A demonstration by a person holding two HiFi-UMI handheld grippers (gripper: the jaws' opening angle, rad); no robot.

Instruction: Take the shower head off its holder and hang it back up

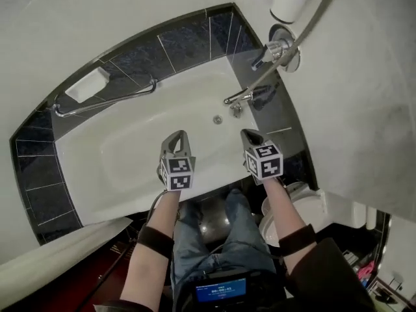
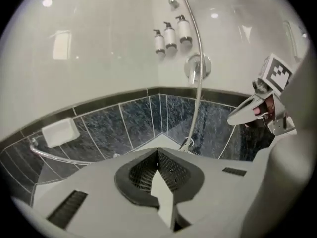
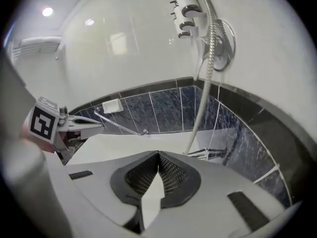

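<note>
1. The white bathtub [image 1: 123, 161] fills the middle of the head view.
2. A dark tiled surround [image 1: 188, 41] wraps the bathtub's far side and both ends, with plain white wall above it.
3. The person's forearms [image 1: 156, 233] reach out over the bathtub's near rim, each hand holding a gripper.
4. The shower hose [image 1: 305, 28] starts at the bathtub's tap end, climbs the wall there and runs out of the top of both gripper views.
5. A chrome grab rail [image 1: 104, 103] lies along the surround at the bathtub's far side.
6. The left gripper [image 1: 177, 135] hangs above the bathtub's near rim. Its jaws are clenched together with nothing between them.
7. The right gripper [image 1: 249, 134] hangs just beside it, toward the bathtub's tap end. Its jaws are likewise pressed together and empty.
8. Three pump bottles [image 2: 171, 33] are fixed to the wall above the bathtub's tap end.
9. A white soap dish [image 1: 86, 84] sits on the surround behind the grab rail, at the bathtub's far side.
10. The chrome tap [image 1: 244, 96] juts over the bathtub's end, below the round mixer valve [image 1: 281, 49].
11. The shower head is in neither gripper. A small chrome fitting [image 2: 171, 0] shows high above the bathtub beside the hose, too small to tell whether it is head or holder.
12. The drain [image 1: 218, 119] lies in the bathtub's floor near the tap.
</note>
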